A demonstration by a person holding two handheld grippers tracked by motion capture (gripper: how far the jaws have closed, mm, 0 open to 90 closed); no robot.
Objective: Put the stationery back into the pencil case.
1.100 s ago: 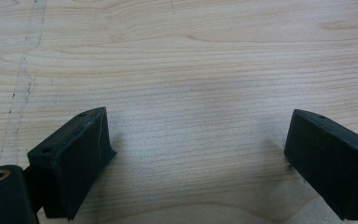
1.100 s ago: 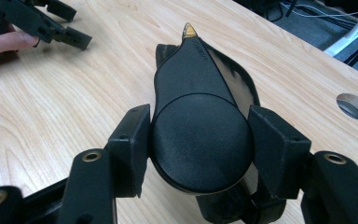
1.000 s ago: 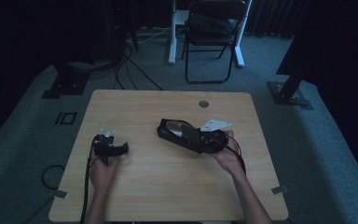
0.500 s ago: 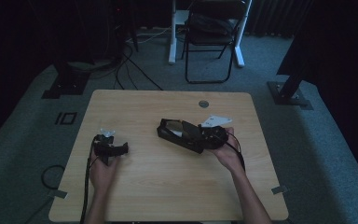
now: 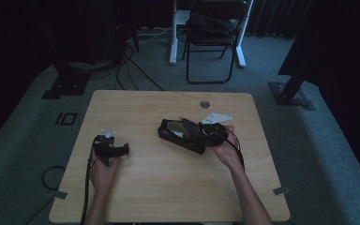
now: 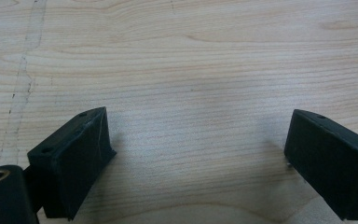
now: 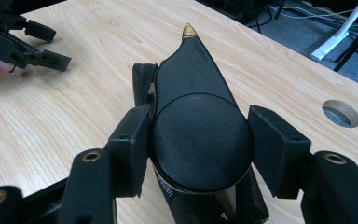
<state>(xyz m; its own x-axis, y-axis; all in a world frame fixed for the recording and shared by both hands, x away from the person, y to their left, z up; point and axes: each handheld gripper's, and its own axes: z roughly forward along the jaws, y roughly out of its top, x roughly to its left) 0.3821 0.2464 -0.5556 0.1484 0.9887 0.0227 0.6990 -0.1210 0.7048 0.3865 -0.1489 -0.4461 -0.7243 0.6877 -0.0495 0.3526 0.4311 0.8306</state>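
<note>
object: black tape dispenser (image 7: 198,135) on the surface (image 5: 168,183), near its round hole (image 5: 205,104)
right claw (image 7: 200,144): closed around dispenser's round hub
left claw (image 6: 200,154): open, empty, well left of dispenser
step: grip taken; next, lift steadily

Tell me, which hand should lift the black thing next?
Probably the right: the right gripper already clamps the black teardrop-shaped device. The left gripper is open over bare table, off to the side.
</note>
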